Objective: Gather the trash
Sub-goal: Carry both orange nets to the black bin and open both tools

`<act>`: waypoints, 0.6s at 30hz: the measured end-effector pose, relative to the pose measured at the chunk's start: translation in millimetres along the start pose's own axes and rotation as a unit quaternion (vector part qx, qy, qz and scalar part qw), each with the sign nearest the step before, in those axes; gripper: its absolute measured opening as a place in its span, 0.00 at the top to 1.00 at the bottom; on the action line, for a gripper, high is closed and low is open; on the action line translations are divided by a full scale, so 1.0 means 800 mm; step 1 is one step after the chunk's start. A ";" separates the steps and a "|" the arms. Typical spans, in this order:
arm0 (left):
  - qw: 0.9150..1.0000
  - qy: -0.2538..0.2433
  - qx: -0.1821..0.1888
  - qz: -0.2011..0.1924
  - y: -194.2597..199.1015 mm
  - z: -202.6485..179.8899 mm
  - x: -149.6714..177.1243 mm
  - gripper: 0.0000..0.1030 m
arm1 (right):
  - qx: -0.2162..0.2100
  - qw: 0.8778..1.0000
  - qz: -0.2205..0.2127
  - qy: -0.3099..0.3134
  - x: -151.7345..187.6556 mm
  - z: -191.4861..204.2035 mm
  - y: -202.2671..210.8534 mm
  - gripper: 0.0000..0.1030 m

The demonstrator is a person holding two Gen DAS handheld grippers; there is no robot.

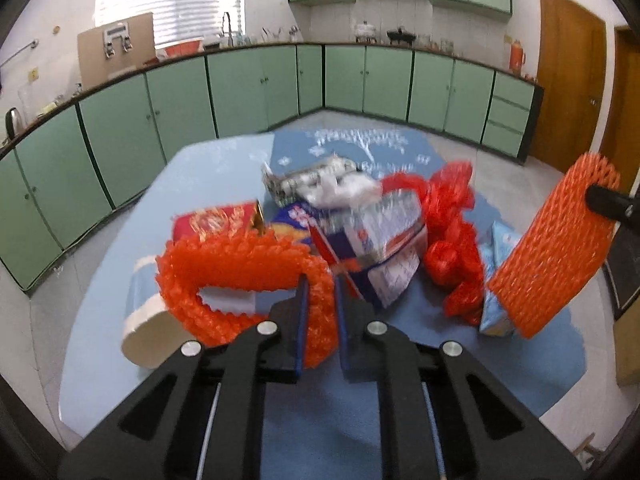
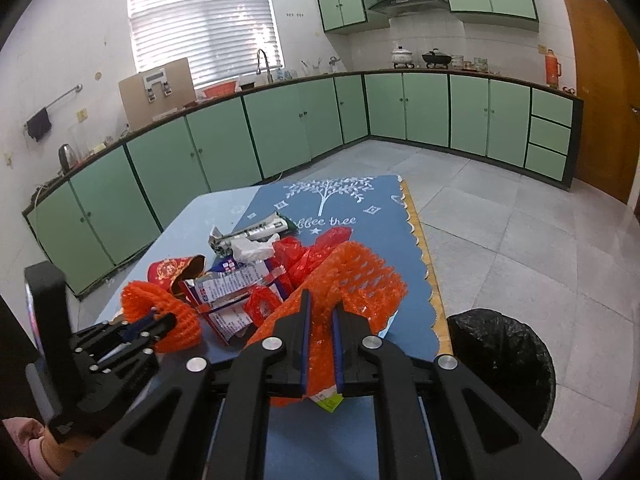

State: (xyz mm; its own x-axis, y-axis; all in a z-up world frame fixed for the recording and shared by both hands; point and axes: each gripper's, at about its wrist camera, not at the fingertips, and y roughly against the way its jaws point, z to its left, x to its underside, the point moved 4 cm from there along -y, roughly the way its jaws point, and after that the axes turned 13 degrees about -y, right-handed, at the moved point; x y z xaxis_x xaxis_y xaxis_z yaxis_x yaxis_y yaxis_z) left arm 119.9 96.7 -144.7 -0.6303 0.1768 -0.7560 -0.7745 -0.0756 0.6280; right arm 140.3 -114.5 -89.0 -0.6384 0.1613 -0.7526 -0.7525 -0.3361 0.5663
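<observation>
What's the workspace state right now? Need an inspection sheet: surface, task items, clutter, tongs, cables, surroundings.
Surface: blue table with a darker blue mat printed with a white tree.
Job's things: two orange foam nets, one per tongs; black-lined trash bin on the floor beside the table.
Clutter: pile of wrappers, red plastic bag, red packet, white-rimmed paper cup.
Tongs: left tongs shut on curled foam net; right tongs shut on flat foam net.
Cables: nothing seen.
Surroundings: green cabinets, window blinds, wooden door.
</observation>
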 end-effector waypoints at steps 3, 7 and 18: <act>0.999 0.009 -0.001 -0.032 0.032 0.003 -0.017 0.89 | -0.004 1.000 -0.016 -0.003 -0.009 -0.004 0.016 0.91; 0.997 0.000 0.013 -0.082 0.071 -0.011 -0.050 0.90 | 0.001 0.999 -0.045 -0.009 -0.024 -0.021 0.043 0.91; 0.965 -0.057 0.218 -0.134 0.068 -0.169 -0.139 0.90 | 0.126 0.984 -0.108 -0.064 -0.052 -0.158 0.110 0.91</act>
State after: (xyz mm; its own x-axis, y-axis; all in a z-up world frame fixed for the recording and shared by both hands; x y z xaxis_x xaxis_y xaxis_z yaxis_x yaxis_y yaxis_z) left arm 141.1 -59.7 -51.4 -0.3815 0.2419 -0.8922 -0.7967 0.4034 0.4500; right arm 121.1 -268.3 -50.2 -0.4613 0.3258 -0.8252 -0.8792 -0.0432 0.4744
